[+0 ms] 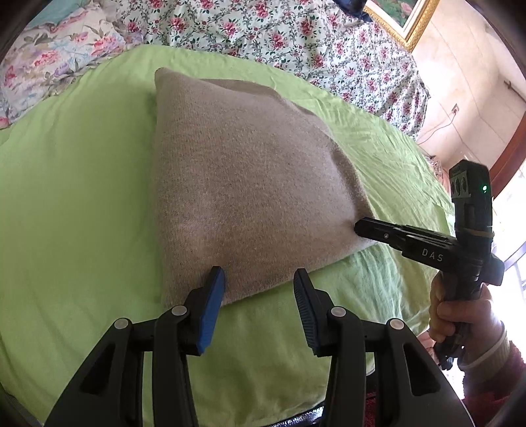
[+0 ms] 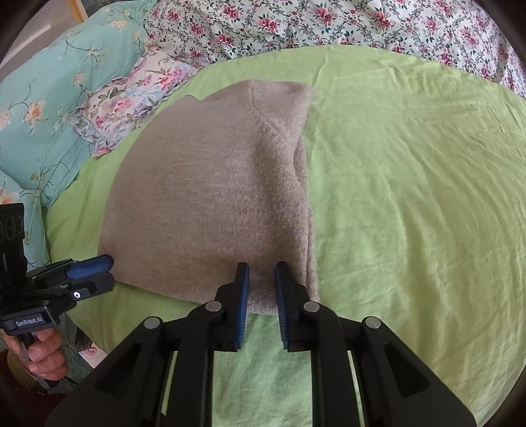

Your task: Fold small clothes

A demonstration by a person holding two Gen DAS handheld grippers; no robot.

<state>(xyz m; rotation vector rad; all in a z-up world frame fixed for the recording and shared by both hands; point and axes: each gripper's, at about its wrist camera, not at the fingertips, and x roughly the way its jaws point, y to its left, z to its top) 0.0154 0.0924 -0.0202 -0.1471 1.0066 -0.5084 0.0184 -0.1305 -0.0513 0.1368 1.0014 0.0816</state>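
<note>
Lying flat on the green sheet (image 1: 82, 203) of the bed, the folded beige sweater (image 1: 243, 177) sits right in front of both your tools. Your left gripper (image 1: 259, 279) is at its near edge: the two blue-padded fingers (image 1: 210, 308) stand moderately apart, their tips over the sweater's near hem, with knit showing in the gap between them. You cannot tell from either view whether the pads press on the fabric; from the right wrist view that gripper (image 2: 108, 272) reaches in at the sweater's left near corner, the tips just at the edge.

Your right gripper (image 2: 261, 272) has its fingers (image 2: 241, 305) drawn narrow, with only a slim gap left between the blue pads. The tips sit over the near right corner of the sweater (image 2: 210, 197), beside the thick folded edge running down its right side. A small strip of knit shows in that gap, but whether it is pinched is not clear. From the left wrist view this gripper (image 1: 358, 228) comes in from the right, and its dark tips touch the sweater's right side near the near corner.

Beyond the sweater, a flowered blanket (image 2: 361, 26) is bunched across the far side of the bed, and a teal flowered pillow (image 2: 42, 108) lies to the left. Your right hand (image 1: 460, 318) and left hand (image 2: 46, 354) each wrap a handle.
</note>
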